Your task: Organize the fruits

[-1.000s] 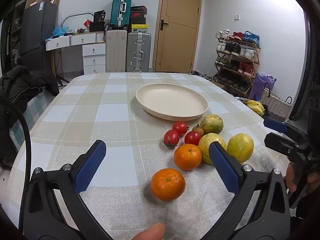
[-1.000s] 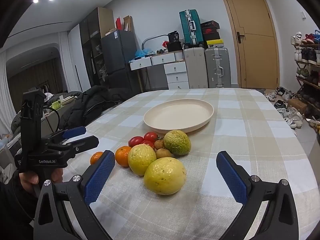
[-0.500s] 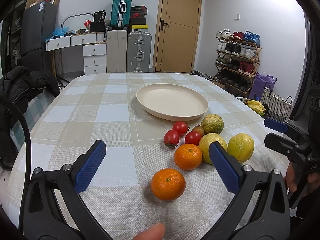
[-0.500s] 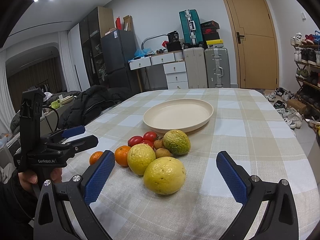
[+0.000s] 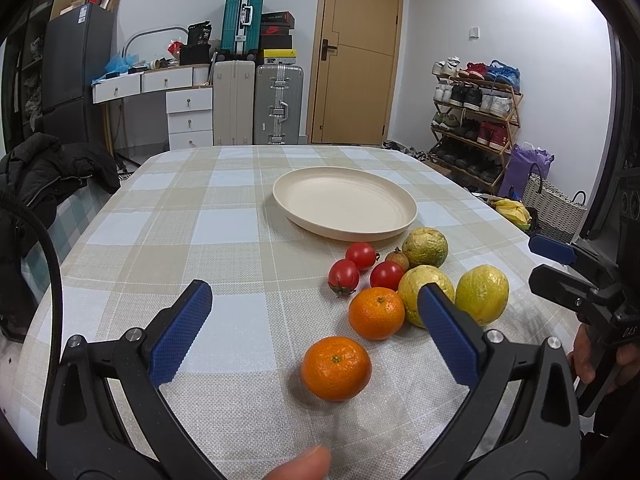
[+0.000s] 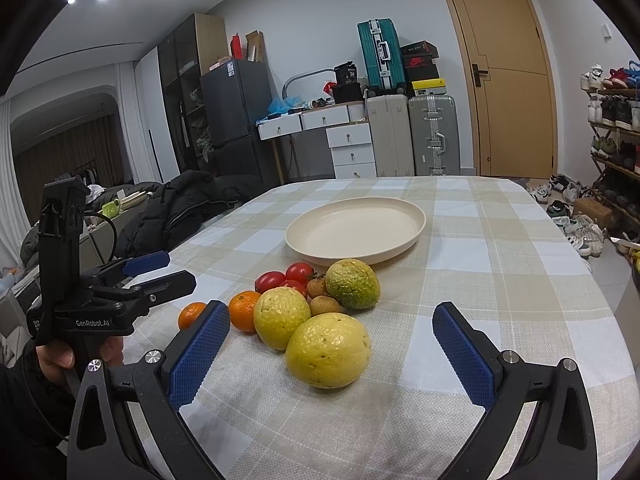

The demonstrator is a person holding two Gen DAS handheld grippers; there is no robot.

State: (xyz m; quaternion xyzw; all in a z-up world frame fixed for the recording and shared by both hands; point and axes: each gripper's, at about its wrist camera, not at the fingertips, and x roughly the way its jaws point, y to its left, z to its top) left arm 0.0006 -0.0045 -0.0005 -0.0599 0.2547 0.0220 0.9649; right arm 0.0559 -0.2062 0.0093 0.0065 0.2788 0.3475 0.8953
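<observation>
A cream plate [image 5: 344, 204] [image 6: 356, 228] sits empty mid-table. In front of it lies a cluster: two oranges [image 5: 336, 368] [image 5: 376, 313], three tomatoes [image 5: 362, 256], small brown fruits [image 6: 325, 305], a green fruit [image 5: 425, 246] [image 6: 352, 283] and two yellow ones [image 5: 482, 294] [image 6: 327, 350]. My left gripper [image 5: 316, 332] is open and empty, the nearest orange between its fingers' line. My right gripper [image 6: 332, 354] is open and empty, just short of the nearest yellow fruit. Each gripper shows in the other's view, the right [image 5: 560, 268] and the left [image 6: 156, 270].
The table [image 5: 168, 240] has a checked cloth. A dark jacket [image 6: 188, 200] hangs beside its left edge. A shoe rack [image 5: 476, 120], bags, suitcases [image 5: 256, 104] and a door stand beyond the table.
</observation>
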